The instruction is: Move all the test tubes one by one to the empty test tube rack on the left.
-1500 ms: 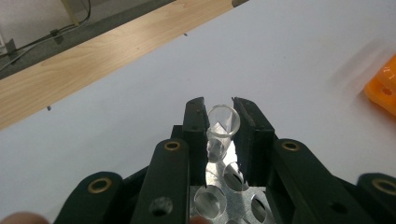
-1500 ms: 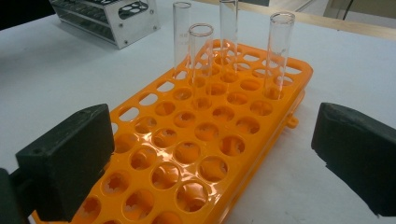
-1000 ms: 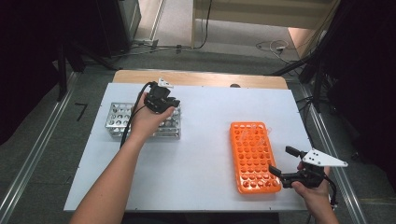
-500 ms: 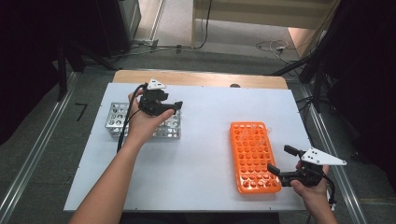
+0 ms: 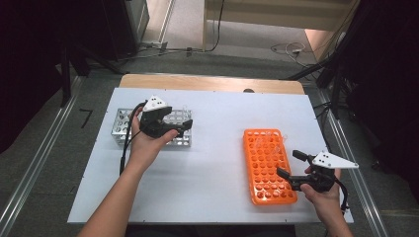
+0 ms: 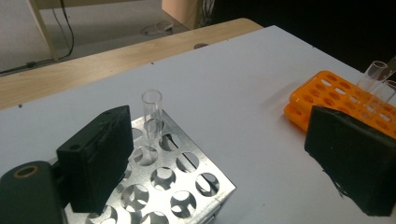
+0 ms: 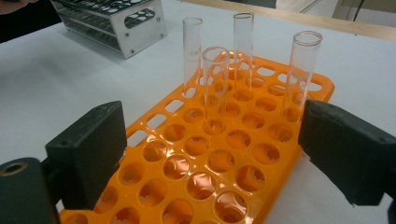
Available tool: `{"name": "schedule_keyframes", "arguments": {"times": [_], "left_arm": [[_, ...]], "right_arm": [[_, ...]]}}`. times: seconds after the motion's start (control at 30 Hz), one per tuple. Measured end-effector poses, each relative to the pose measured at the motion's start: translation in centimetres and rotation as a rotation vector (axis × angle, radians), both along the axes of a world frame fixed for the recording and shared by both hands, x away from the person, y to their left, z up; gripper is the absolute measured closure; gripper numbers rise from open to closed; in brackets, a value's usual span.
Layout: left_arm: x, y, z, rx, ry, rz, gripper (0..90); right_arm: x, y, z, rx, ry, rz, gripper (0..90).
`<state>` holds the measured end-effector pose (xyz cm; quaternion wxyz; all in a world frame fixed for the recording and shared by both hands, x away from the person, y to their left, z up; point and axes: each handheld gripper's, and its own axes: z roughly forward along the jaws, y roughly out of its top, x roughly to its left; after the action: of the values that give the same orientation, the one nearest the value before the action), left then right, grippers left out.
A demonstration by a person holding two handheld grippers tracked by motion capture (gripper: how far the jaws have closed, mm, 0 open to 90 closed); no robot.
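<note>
A metal rack [image 5: 123, 129] [image 6: 187, 186] stands at the table's left with one glass tube [image 6: 152, 109] upright in a far hole. My left gripper [image 5: 185, 127] [image 6: 219, 126] hovers over the rack's right end. Its jaws have just been opening and stand wide apart with nothing between them. On the right lies an orange rack [image 5: 267, 168] [image 7: 187, 172] with several glass tubes [image 5: 269, 138] [image 7: 243, 46] upright at its far end. My right gripper [image 5: 287, 163] [image 7: 212, 112] is at that rack's near right edge. Its jaws have just closed slightly but stand open, gripping nothing.
The white table top [image 5: 217, 148] has a wooden strip [image 5: 212, 83] along its far edge. A black cable [image 5: 126, 148] hangs from the left gripper beside the forearm. The metal rack [image 7: 116, 18] lies far off in the right gripper view.
The left gripper opened, let go of the tube now standing in the metal rack, and drew back toward the near side. The right gripper stayed where it was.
</note>
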<state>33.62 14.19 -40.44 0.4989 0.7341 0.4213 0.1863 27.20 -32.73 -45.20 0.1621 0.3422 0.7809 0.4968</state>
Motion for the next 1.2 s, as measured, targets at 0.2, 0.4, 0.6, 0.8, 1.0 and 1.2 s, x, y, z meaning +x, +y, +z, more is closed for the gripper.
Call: {"name": "schedule_keyframes", "arguments": {"times": [0.2, 0.4, 0.6, 0.8, 1.0, 1.2], "left_arm": [[-1.6, -0.3, -0.1, -0.030, -0.023, -0.021, 4.2], [-3.5, -0.4, -0.3, -0.055, -0.053, -0.039, 0.7], [-5.1, -0.8, -0.8, -0.068, -0.064, -0.058, 0.0], [-5.9, -1.4, -1.2, -0.074, -0.065, -0.085, 0.0], [-6.0, -1.9, -1.3, -0.077, -0.067, -0.098, 0.0], [-5.8, -2.1, -1.3, -0.084, -0.069, -0.093, 0.0]], "right_arm": [[0.5, 0.5, -0.1, -0.006, 0.000, 0.010, 12.1], [0.9, 1.1, -0.4, -0.016, 0.003, 0.017, 20.9], [1.6, 1.7, -1.0, -0.039, 0.031, 0.013, 30.7], [2.4, 2.4, -1.8, -0.089, 0.058, 0.000, 45.8], [3.0, 3.1, -2.1, -0.128, 0.049, -0.015, 60.0], [3.1, 3.3, -2.1, -0.143, 0.043, 0.009, 73.2]]}}
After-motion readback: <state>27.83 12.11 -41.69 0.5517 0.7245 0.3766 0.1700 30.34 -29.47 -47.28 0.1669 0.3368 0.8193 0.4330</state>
